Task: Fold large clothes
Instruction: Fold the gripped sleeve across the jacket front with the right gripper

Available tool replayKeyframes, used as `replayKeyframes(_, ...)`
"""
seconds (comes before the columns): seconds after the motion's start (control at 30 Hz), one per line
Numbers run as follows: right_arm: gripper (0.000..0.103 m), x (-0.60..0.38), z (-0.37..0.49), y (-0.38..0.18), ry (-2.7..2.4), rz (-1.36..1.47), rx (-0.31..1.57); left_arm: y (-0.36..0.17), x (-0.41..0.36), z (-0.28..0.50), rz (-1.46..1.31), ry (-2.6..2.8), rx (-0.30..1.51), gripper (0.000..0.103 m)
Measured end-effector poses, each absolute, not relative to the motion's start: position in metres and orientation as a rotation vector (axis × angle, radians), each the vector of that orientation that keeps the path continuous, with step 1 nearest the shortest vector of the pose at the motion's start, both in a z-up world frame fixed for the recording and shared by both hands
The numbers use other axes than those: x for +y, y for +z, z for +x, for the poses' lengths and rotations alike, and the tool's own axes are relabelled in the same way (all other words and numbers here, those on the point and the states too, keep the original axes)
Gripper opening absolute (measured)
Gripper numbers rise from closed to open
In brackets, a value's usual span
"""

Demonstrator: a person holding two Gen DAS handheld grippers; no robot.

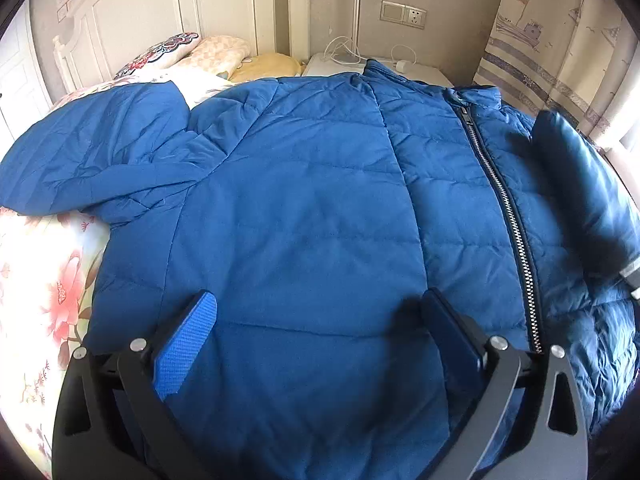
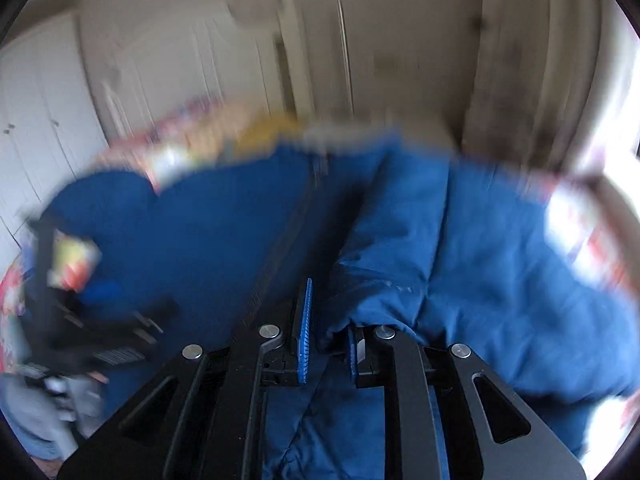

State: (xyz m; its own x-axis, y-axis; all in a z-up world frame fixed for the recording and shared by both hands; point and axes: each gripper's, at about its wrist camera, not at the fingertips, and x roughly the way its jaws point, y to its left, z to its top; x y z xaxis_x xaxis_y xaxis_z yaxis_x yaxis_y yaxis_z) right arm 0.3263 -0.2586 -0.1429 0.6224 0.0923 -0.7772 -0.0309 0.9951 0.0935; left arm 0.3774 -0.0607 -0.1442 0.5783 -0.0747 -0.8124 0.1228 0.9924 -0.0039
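Observation:
A blue puffer jacket (image 1: 304, 208) lies spread front-up on the bed, its zipper (image 1: 508, 208) running down the right side. One sleeve (image 1: 96, 160) rests folded at the left. My left gripper (image 1: 320, 300) hovers open just over the lower front, its pads wide apart with nothing pinched. The right wrist view is motion-blurred. There my right gripper (image 2: 330, 312) is shut on a bunched fold of the jacket's right sleeve (image 2: 400, 264), which stands up from the jaws. In the left wrist view that raised sleeve (image 1: 580, 184) hangs over the jacket's right side.
The bed has a floral sheet (image 1: 44, 292), with pillows (image 1: 216, 56) by the white headboard (image 1: 132, 12). A white nightstand (image 1: 344, 66) with cables stands behind the collar. A curtain (image 1: 552, 40) hangs at the right, and white wardrobe doors (image 2: 36, 132) show at the left.

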Motion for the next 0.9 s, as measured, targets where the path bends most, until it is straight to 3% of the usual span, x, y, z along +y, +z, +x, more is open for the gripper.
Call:
replayKeyframes(0.03,0.021,-0.258,0.326,-0.142,0.071,0.078,0.886,-0.144,-0.06,0.377,0.055,-0.116,0.946,0.101)
replayKeyframes(0.07,0.029,-0.256,0.324,-0.135,0.082,0.078,0.88,-0.144,-0.061,0.377,0.055,-0.116,0.947,0.101)
replayKeyframes(0.13,0.067,-0.248,0.321,-0.13,0.112,0.031,0.887,-0.144,-0.061,0.378,0.056,-0.115,0.947,0.101)
replayKeyframes(0.17,0.069,-0.243,0.317,-0.13,0.101,0.0,0.889,-0.144,-0.061,0.377,0.056,-0.115,0.947,0.101)
replayKeyframes(0.3,0.068,-0.257,0.28,-0.118,0.1,0.074,0.864,-0.144,-0.061,0.378,0.057,-0.116,0.946,0.101)
replayKeyframes(0.5,0.069,-0.374,0.201,-0.09,-0.176,0.421,0.684,-0.144,-0.06,0.378,0.06,-0.115,0.946,0.101)
replayKeyframes(0.7,0.072,-0.463,0.184,-0.138,-0.265,0.834,0.765,-0.144,-0.06,0.378,0.06,-0.115,0.946,0.101)
replayKeyframes(0.83,0.071,-0.481,0.208,-0.148,-0.274,0.913,0.731,-0.144,-0.06,0.378,0.06,-0.115,0.946,0.101)
replayKeyframes(0.87,0.065,-0.482,0.214,-0.144,-0.28,0.89,0.708,-0.144,-0.06,0.378,0.06,-0.115,0.946,0.101)
replayKeyframes(0.9,0.046,-0.481,0.217,-0.139,-0.292,0.856,0.681,-0.144,-0.06,0.378,0.06,-0.115,0.946,0.101)
